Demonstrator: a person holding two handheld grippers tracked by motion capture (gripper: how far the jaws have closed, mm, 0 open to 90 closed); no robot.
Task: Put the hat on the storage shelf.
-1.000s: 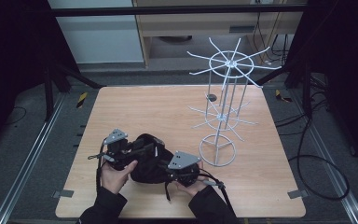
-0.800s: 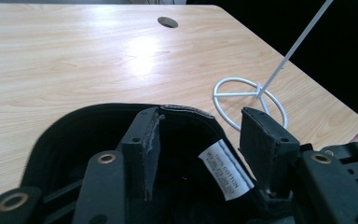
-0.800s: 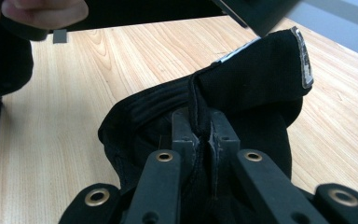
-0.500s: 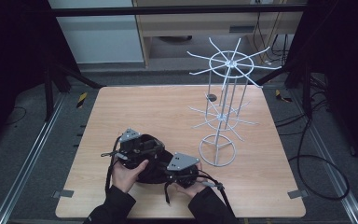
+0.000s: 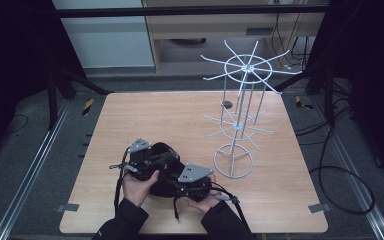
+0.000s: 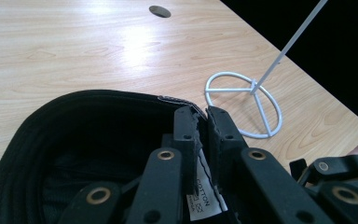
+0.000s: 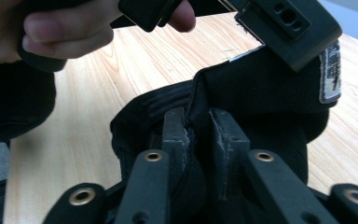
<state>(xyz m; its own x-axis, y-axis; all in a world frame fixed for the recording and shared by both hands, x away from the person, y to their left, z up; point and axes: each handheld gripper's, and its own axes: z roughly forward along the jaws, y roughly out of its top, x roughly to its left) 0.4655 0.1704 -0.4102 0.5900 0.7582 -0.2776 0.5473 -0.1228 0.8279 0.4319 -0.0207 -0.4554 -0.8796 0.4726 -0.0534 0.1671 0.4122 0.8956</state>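
Pale wooden tabletop (image 5: 180, 120) carried a white wire display stand (image 5: 240, 115) right of frame centre. At lower centre, the left gripper (image 6: 200, 122) and right gripper (image 7: 199, 122) each were clamped on the edge of a black fabric cap (image 5: 162, 152) lying low on the table. Judged progress: cap grasped, not yet hung on the stand. A white sewn label (image 6: 204, 193) read "COTTON"

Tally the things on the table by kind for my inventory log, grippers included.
Black cap: 1
White wire rack: 1
Grippers: 2, left gripper and right gripper, each shut on the cap's edge
Total: 4
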